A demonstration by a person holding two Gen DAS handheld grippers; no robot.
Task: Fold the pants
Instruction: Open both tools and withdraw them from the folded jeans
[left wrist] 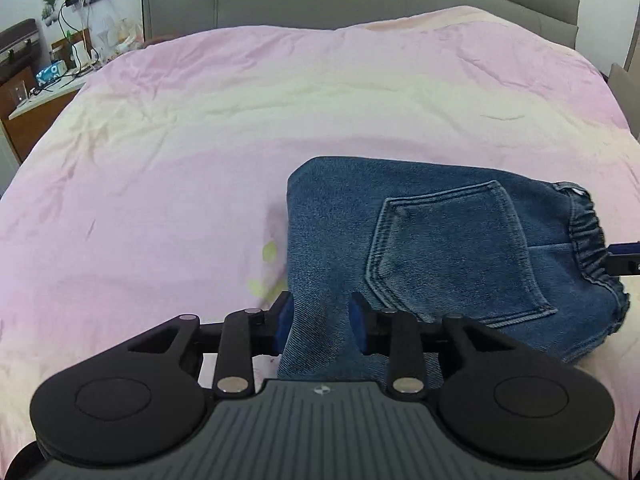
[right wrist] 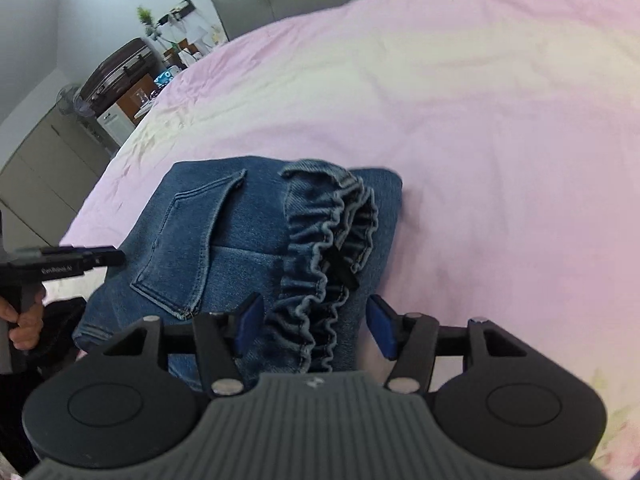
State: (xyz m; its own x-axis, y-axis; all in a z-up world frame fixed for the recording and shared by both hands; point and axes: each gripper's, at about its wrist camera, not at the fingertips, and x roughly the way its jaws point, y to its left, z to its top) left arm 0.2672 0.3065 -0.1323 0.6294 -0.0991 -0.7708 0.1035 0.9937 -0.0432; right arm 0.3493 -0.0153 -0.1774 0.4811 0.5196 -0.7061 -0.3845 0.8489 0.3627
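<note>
The folded blue denim pants lie on the pink bed sheet, back pocket up, elastic waistband to the right. My left gripper has its blue pads either side of the pants' near left corner, with a gap still showing on the fabric. In the right wrist view the pants show their ruffled waistband. My right gripper is open, its pads straddling the waistband edge. The left gripper also shows in the right wrist view, held by a hand.
A grey padded headboard runs along the far side of the bed. A cluttered bedside table with cables stands at the far left. A dark suitcase and cabinets stand beyond the bed's left edge.
</note>
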